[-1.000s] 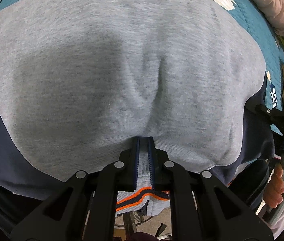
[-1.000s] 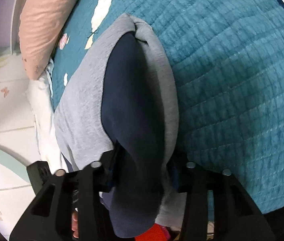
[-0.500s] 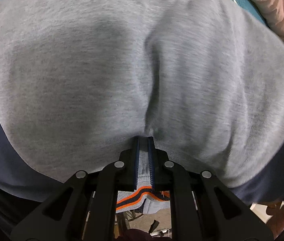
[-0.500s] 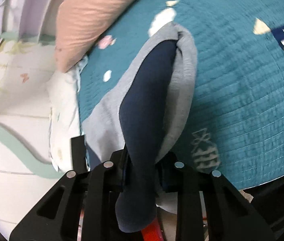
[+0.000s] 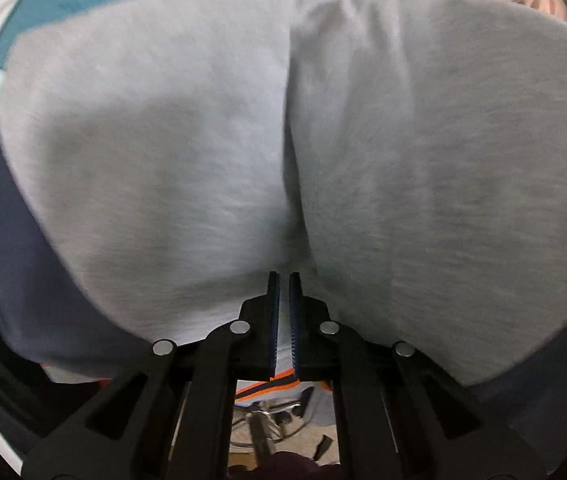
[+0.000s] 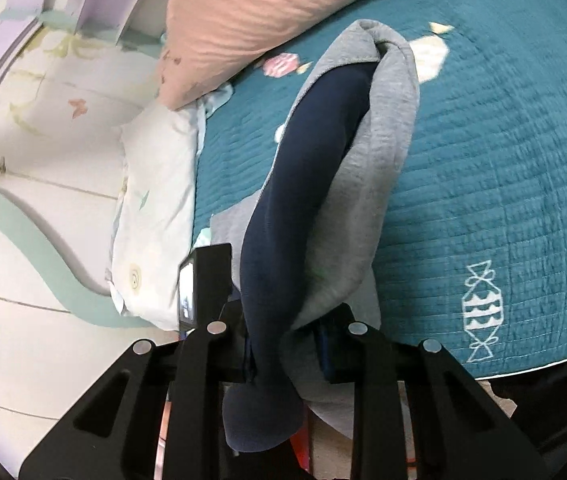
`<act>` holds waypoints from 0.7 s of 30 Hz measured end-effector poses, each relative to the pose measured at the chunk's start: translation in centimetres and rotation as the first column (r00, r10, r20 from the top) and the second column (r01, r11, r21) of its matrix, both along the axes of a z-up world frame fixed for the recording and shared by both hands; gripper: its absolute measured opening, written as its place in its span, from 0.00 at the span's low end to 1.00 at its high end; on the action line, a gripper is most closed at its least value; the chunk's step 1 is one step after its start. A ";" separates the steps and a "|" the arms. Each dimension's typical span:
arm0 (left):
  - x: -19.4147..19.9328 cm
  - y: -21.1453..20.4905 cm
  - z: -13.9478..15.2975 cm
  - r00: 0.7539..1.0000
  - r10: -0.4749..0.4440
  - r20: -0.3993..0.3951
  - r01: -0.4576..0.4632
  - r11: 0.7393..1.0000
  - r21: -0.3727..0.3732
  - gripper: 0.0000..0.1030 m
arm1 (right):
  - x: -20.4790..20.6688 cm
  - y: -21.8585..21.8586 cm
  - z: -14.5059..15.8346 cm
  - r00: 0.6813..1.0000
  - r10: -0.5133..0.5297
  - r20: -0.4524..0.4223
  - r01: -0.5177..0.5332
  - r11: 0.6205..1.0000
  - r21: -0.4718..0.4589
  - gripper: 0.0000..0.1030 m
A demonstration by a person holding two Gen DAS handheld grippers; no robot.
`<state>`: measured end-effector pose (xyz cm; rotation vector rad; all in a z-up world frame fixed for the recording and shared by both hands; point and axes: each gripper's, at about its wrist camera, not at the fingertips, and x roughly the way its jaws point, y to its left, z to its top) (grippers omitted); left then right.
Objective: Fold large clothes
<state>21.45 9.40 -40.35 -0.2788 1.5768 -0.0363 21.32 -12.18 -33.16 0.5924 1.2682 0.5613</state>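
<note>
A grey sweatshirt (image 5: 211, 132) with navy sleeves fills the left wrist view, with a deep crease running up its middle. My left gripper (image 5: 284, 280) is shut on its grey hem, whose orange stripe shows below the jaws. In the right wrist view my right gripper (image 6: 285, 336) is shut on a bunched fold of the same sweatshirt (image 6: 375, 160), navy sleeve (image 6: 303, 200) wrapped in grey cloth, lifted above the teal quilt (image 6: 503, 168).
A pink pillow (image 6: 267, 12) lies at the far edge of the quilt, with a white pillow (image 6: 155, 208) beside it against a pastel wall. The other gripper's black body (image 6: 207, 280) shows just left of the fold. The quilt's near edge (image 6: 531, 368) is at lower right.
Both grippers have risen with the sweatshirt. The grey cloth has lifted and its centre crease deepened; the right gripper closed tighter on the fold and pulled back, showing more quilt and pillows.
</note>
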 end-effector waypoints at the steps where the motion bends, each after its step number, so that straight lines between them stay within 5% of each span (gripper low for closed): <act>1: -0.1 0.7 0.9 1.000 -0.002 0.021 0.002 1.000 0.017 0.05 | 0.0 0.9 0.4 1.000 0.027 0.003 -0.027 1.000 -0.009 0.22; 4: -0.7 3.3 3.8 0.996 -0.010 0.085 0.004 0.998 0.069 0.09 | 0.3 4.1 1.3 0.997 0.079 0.013 -0.079 0.996 -0.040 0.22; 6: -1.2 5.3 5.1 0.993 0.002 0.114 -0.012 0.996 0.087 0.34 | 0.4 6.0 1.6 0.993 0.114 0.019 -0.113 0.992 -0.058 0.22; 10: -3.0 9.3 6.9 0.988 0.048 0.150 -0.068 0.989 0.130 0.44 | 0.9 11.1 1.5 0.979 0.205 0.023 -0.201 0.974 -0.102 0.22; 11: -3.6 11.0 7.3 0.985 0.082 0.152 -0.101 0.987 0.122 0.53 | 1.0 12.3 1.3 0.975 0.222 0.015 -0.219 0.970 -0.109 0.22; 21: -8.0 15.7 9.1 0.946 0.279 0.167 -0.303 0.942 0.145 0.63 | 2.1 22.5 -3.0 0.948 0.310 -0.070 -0.317 0.919 -0.233 0.26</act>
